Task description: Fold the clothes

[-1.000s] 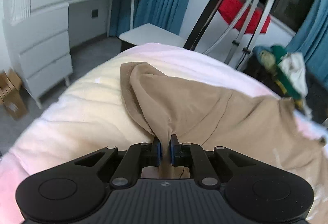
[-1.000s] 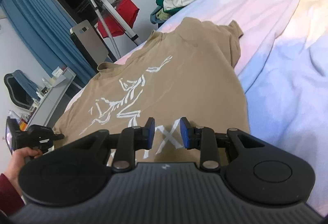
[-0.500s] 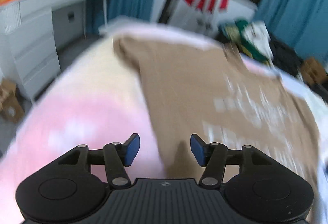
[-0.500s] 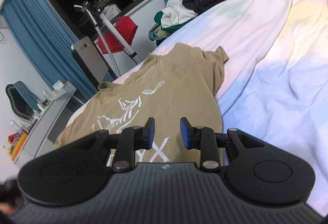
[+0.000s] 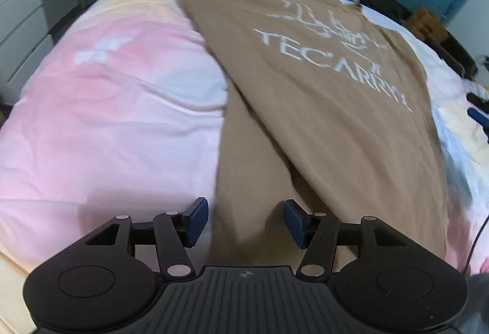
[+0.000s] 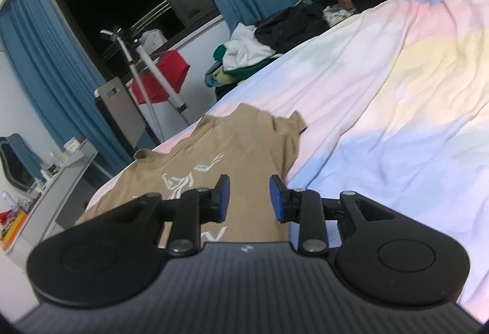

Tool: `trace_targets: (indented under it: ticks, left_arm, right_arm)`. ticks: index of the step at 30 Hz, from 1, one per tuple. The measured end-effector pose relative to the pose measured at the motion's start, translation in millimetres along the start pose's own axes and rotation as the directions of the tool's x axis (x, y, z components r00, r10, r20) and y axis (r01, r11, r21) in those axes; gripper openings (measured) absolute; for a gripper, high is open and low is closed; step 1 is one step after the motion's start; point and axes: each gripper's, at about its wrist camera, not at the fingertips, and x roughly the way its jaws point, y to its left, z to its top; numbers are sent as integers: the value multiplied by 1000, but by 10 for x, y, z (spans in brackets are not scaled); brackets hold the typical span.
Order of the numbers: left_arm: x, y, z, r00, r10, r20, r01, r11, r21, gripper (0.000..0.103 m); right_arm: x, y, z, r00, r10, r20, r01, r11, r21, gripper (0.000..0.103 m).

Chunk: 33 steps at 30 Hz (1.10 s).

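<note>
Tan cotton T-shirt with white print (image 5: 321,83) lies flat on the pastel tie-dye bed (image 5: 107,108), centre-right of frame; left gripper (image 5: 246,222) closing slightly, empty over its lower left edge, right gripper (image 6: 249,198) easing apart, empty: pinch the edge cleanly, fold inward evenly.

Left gripper (image 5: 246,222), clamped on a bunched fold of the tan T-shirt (image 5: 321,83) 1 second earlier, has released it; its jaws are closing with nothing gripped. The shirt now lies flat, lettering at upper right of frame. Right gripper (image 6: 249,198) opening slightly.
</note>
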Motion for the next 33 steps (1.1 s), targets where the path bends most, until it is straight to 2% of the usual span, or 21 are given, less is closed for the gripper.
trace_targets:
  ticks: [1,3,6,9,10,12,14,16,19,20,22,26,28,30,33]
  left_arm:
    - [-4,-3,-15,1000,-3,-4,3,1000,11,34]
    - [-32,13,-34,1000,-15,-11,16,1000,22,3]
    - [-80,16,15,998,-66,-7,66,998,-8,2]
    - [-375,202,103,993,-114,17,115,986,-118,2]
    - [-471,274,136,995,-101,24,103,984,-143,2]
    - [-553,361,180,999,-32,15,34,987,-158,2]
    - [-487,405,194,999,34,-27,-37,988,-149,2]
    - [-363,431,197,995,65,-78,-76,986,-148,3]
    - [-350,379,251,995,77,-62,-85,989,-123,10]
    - [-355,353,272,995,82,-51,-87,990,-114,13]
    - [-368,294,317,996,90,-25,-92,991,-95,30]
    - [-389,4,457,991,97,97,-89,993,-80,49]
    - [-300,-162,526,986,77,151,-65,994,-87,58]
    - [-102,-321,600,978,34,207,-14,995,-101,59]
    - [185,-451,612,959,-32,281,61,993,-96,59]
  right_arm:
    - [-20,-11,11,1000,-10,4,10,1000,1,33]
    - [-31,-30,13,1000,-20,-1,20,1000,9,33]
    - [-32,-49,6,1000,-29,-11,29,999,15,33]
    - [-26,-50,22,999,-38,-10,38,999,11,33]
    - [-29,-52,29,999,-38,-5,38,999,10,33]
    - [-11,-65,54,999,-34,-4,34,999,22,33]
    - [10,-83,81,1000,-23,-5,24,999,41,33]
    - [29,-110,112,1000,-11,-6,11,998,62,33]
    - [42,-195,164,1000,12,-17,-10,993,114,33]
    - [59,-234,194,1000,22,-22,-19,990,141,33]
    - [143,-321,295,999,31,-26,-25,978,206,33]
    - [463,-488,581,999,28,-21,-20,943,332,33]
    - [743,-572,693,999,19,-29,-7,925,380,33]
    - [1103,-681,709,997,29,-74,5,906,424,37]
    - [1641,-846,731,989,48,-138,26,874,486,38]
